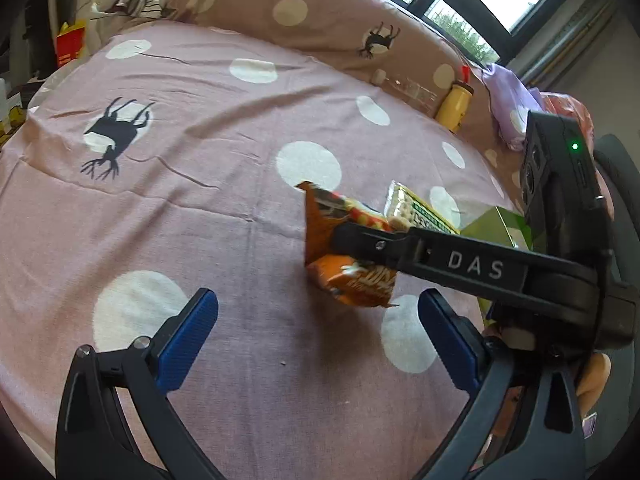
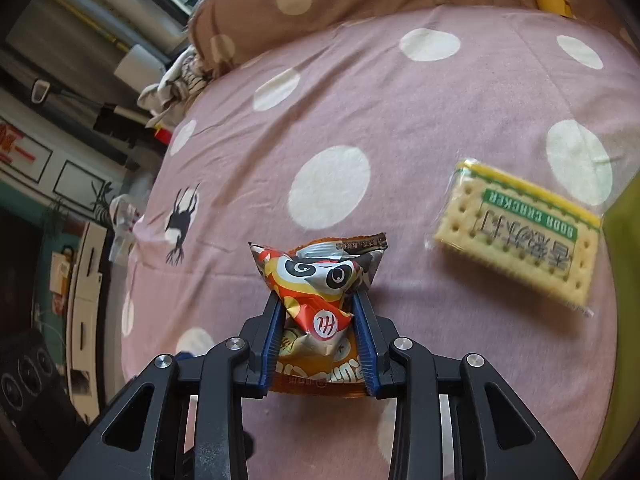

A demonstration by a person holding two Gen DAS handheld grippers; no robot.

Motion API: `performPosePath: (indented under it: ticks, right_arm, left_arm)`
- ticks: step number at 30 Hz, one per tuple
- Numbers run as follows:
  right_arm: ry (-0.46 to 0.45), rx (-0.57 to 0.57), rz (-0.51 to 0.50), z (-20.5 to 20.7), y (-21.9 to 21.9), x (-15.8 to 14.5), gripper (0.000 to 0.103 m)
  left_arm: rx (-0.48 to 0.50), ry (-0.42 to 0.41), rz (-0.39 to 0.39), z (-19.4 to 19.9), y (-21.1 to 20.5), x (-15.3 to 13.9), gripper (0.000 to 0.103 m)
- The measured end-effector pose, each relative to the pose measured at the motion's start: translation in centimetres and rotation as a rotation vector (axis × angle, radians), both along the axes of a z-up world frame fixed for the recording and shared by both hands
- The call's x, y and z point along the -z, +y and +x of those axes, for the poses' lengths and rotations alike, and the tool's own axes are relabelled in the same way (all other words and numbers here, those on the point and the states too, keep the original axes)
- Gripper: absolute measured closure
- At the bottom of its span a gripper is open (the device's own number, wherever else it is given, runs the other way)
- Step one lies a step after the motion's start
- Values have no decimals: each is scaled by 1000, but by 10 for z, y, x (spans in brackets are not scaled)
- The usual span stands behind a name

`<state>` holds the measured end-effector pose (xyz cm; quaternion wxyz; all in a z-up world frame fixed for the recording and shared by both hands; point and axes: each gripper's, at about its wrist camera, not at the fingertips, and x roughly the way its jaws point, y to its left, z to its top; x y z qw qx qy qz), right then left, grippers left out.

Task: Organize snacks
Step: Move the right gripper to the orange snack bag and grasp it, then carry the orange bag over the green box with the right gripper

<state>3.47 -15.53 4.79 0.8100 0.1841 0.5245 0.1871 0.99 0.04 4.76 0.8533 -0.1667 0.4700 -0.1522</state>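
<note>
While the orange snack bag [image 2: 320, 300] is pinched between the closed blue pads of the right hand-held gripper [image 2: 320, 312] and held just above the bed [image 1: 200, 208], the task is judged barely begun. A cracker packet [image 2: 516, 236] is left lying on the sheet, beside a green box [image 1: 504, 228] seen only in part. The left hand-held gripper [image 1: 316, 328] is held wide open, empty, nearby.

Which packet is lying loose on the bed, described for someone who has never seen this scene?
Start from the pink polka-dot bedsheet. To the right of the right tongs, which pinch an orange snack bag, the cracker packet lies flat on the sheet. It is clear-wrapped, showing pale square crackers, with a green and yellow label, unlike the crumpled orange bag.
</note>
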Motion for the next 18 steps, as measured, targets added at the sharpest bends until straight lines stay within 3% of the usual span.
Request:
performPosePath:
  ticks: [3, 6, 11, 18]
  right_arm:
    - [9, -9, 26, -4, 1, 3, 67]
    - [14, -8, 48, -8, -1, 3, 67]
    - [2, 9, 102, -25, -8, 0, 69]
    - [-112, 67, 86, -51, -20, -30, 69]
  left_arm:
    - [20, 3, 26, 1, -7, 4, 4]
    - [41, 17, 25, 4, -10, 9, 15]
    - [100, -1, -12, 0, -20, 7, 49]
    - [152, -140, 0, -18, -37, -20, 53]
